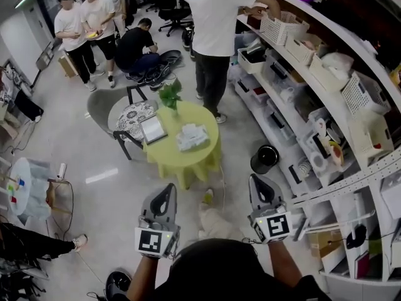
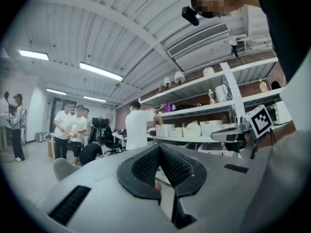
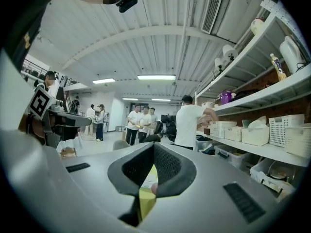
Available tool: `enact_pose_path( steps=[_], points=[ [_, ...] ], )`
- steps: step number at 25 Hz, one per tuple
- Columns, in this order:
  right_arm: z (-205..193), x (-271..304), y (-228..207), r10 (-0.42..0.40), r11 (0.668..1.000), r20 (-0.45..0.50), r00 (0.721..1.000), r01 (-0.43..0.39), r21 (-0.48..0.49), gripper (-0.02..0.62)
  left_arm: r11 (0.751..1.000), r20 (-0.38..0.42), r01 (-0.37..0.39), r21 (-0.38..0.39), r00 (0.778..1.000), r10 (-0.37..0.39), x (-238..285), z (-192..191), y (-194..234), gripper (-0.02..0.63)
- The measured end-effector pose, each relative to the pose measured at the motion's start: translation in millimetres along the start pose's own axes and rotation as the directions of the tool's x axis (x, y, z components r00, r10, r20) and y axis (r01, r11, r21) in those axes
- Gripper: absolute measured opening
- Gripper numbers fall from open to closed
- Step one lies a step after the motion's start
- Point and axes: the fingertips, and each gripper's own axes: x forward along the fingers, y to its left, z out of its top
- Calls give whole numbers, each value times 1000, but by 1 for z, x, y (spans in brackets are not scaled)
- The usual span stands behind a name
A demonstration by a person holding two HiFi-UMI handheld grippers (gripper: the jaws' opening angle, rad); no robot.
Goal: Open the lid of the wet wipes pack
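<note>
The wet wipes pack (image 1: 192, 137), white and crumpled-looking, lies on a round yellow-green table (image 1: 182, 160) well ahead of both grippers. My left gripper (image 1: 168, 189) and right gripper (image 1: 257, 180) are held close to my body, level and pointing toward the table, far short of it. In the left gripper view the left gripper (image 2: 159, 148) has its tips together with nothing between them. The right gripper (image 3: 154, 145) is likewise shut and empty, and a strip of the yellow-green table (image 3: 146, 198) shows through the gap lower down. Neither gripper touches the pack.
A tablet-like slab (image 1: 153, 129) and a potted plant (image 1: 170, 96) share the table. A grey chair (image 1: 100, 108) and a patterned round seat (image 1: 135, 116) stand behind it, a black bin (image 1: 265, 158) to its right. Shelving (image 1: 313, 105) runs along the right. Several people (image 1: 216, 17) stand beyond.
</note>
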Motion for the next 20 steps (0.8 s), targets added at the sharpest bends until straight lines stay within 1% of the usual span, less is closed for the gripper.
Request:
enact_pose_path(
  steps=[2, 7, 11, 13, 15, 17, 20],
  points=[
    [1, 4, 7, 16, 1000, 0, 1000, -16, -9, 0, 1000, -15, 8, 19, 1000, -8, -5, -4, -3, 17],
    [6, 9, 23, 46, 998, 2, 999, -46, -40, 0, 1000, -16, 3, 12, 1000, -2, -18, -4, 2, 17],
    [4, 8, 27, 60, 997, -4, 998, -60, -57, 0, 1000, -19, -22, 5, 1000, 22, -30, -1, 3, 17],
    [5, 9, 27, 66, 995, 5, 998, -66, -81, 0, 999, -18, -26, 29, 999, 26, -36, 3, 5, 17],
    [14, 15, 23, 74, 991, 25, 997, -70, -113, 0, 997, -11, -25, 67, 1000, 26, -34, 9, 8, 17],
    [26, 20, 16, 70, 990, 58, 996, -62, -130, 0, 996, -1, -20, 87, 1000, 21, -29, 12, 9, 17],
    [36, 22, 1, 35, 993, 106, 994, -23, -117, 0, 995, 7, -4, 102, 1000, 3, -20, 8, 5, 17]
  ],
)
